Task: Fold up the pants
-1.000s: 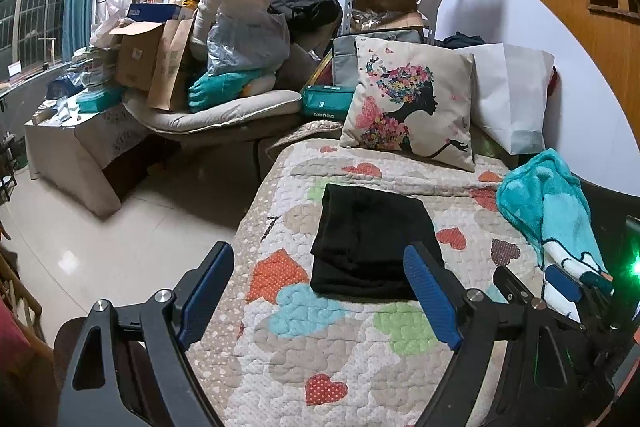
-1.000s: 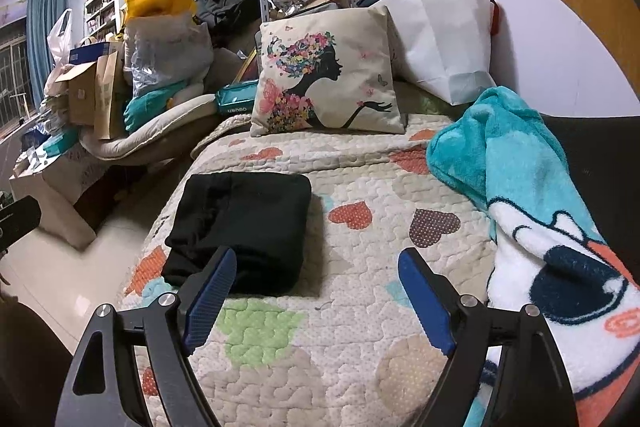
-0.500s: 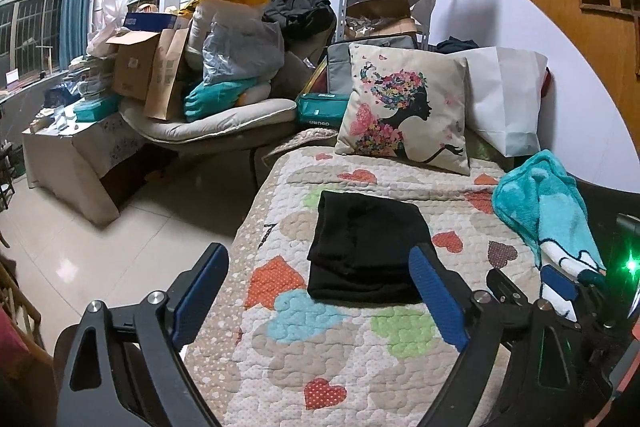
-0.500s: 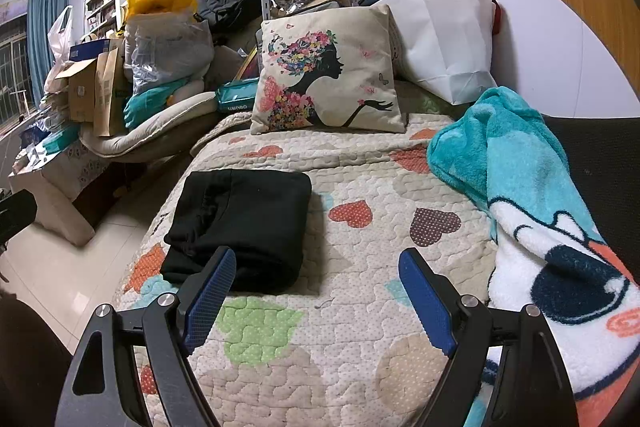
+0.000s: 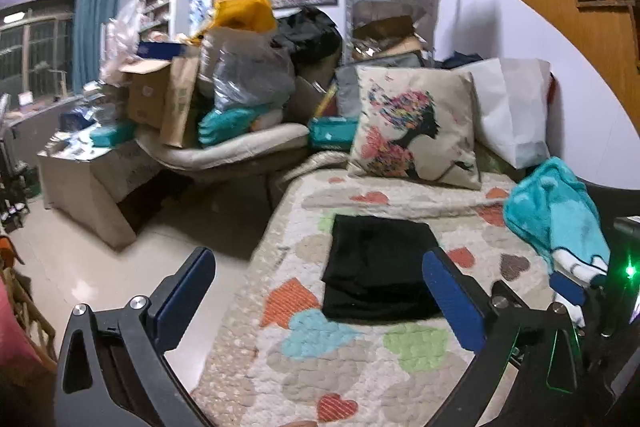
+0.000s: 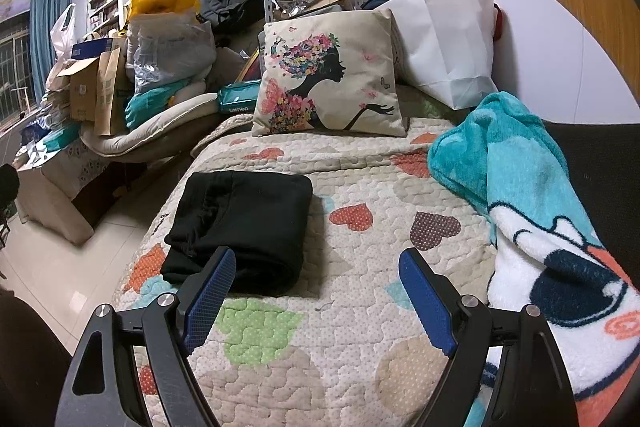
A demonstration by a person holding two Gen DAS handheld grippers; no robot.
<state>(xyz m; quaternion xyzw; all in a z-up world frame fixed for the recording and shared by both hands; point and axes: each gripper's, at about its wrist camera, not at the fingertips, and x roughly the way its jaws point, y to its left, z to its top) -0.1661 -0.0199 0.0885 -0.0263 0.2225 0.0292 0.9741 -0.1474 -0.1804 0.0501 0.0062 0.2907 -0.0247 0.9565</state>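
The black pants [image 5: 380, 267] lie folded in a compact rectangle on the heart-patterned quilt [image 5: 320, 367]; they also show in the right wrist view [image 6: 244, 227]. My left gripper [image 5: 320, 267] is open and empty, held back from the pants and above the quilt's near left part. My right gripper [image 6: 316, 271] is open and empty, just short of the pants' near right edge. Neither touches the cloth. The right gripper's body [image 5: 600, 307] shows at the right edge of the left wrist view.
A printed cushion [image 6: 328, 75] and a white bag [image 6: 448, 43] stand at the bed's head. A teal cartoon blanket [image 6: 520, 195] lies along the right side. Boxes and bags [image 5: 192, 95] pile on a couch to the left, beyond a tiled floor [image 5: 100, 267].
My left gripper has pulled back and swung a little, so the pants look smaller and sit further right in its view. The right gripper has barely moved. The pants stay still.
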